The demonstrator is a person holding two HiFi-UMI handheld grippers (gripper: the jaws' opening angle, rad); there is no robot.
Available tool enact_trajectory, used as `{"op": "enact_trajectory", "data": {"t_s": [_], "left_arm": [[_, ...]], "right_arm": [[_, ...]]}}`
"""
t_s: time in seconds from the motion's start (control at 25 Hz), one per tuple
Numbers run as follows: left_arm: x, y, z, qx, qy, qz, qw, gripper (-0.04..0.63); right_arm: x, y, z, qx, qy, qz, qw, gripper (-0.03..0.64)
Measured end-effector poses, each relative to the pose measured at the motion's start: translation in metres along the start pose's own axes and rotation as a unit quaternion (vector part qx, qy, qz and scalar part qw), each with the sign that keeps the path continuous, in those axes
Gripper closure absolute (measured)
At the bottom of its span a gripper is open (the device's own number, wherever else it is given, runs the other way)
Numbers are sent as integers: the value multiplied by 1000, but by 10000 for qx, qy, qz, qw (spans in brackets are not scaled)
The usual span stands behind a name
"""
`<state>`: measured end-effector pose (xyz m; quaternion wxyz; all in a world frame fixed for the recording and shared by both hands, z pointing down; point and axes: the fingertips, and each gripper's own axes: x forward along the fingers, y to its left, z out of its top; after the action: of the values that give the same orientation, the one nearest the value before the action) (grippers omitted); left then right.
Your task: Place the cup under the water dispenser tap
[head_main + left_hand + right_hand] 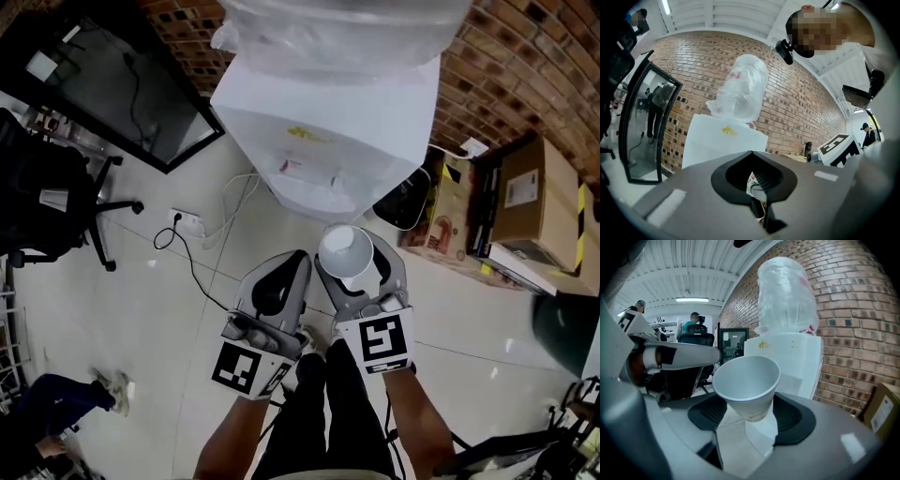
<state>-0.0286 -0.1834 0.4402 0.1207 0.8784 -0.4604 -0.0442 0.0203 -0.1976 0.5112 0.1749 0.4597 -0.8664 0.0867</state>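
Both forearms reach forward side by side from the person's body, holding the two tools level and pointed at the water dispenser (328, 131). The right tongs (356, 279) are clamped on the lower part of a white cup (345, 250), whose open mouth faces up toward the head camera (it leans slightly in the right gripper view). The cup (747, 380) sits just in front of the dispenser's lower front, not under the taps. The left tongs (278, 286) are alongside, a little farther from the dispenser, with jaws together and nothing gripped between them. The dispenser is white, topped by a bottle wrapped in clear plastic (342, 28), and backs onto a brick wall (530, 66). It stands on a pale tiled floor (150, 309). Cardboard boxes (525, 197) stand beside the dispenser on the right tongs' side. On its other side are a power strip (187, 222) with its cable, a dark glass panel (122, 89) and a black office chair (52, 202).
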Motion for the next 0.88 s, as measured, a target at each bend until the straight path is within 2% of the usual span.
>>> {"op": "enact_trajectory", "data": {"t_s": [0.12, 0.32, 0.56, 0.76, 0.88], "left_arm": [[10, 8, -31, -55, 58, -67, 9999, 603], [22, 21, -76, -87, 185, -142, 9997, 603], [29, 28, -107, -251, 260, -152, 9992, 603], [30, 43, -133, -413, 378, -28, 9984, 603], [26, 43, -144, -431, 490, -19, 9979, 603]], "right_arm": [[22, -10, -27, 186, 46, -72, 9998, 304], [59, -15, -67, 174, 251, -1, 9995, 304], [95, -30, -111, 277, 328, -39, 9991, 304], [131, -43, -146, 226, 598, -214, 9977, 304], [144, -46, -161, 361, 690, -226, 9967, 304]]}}
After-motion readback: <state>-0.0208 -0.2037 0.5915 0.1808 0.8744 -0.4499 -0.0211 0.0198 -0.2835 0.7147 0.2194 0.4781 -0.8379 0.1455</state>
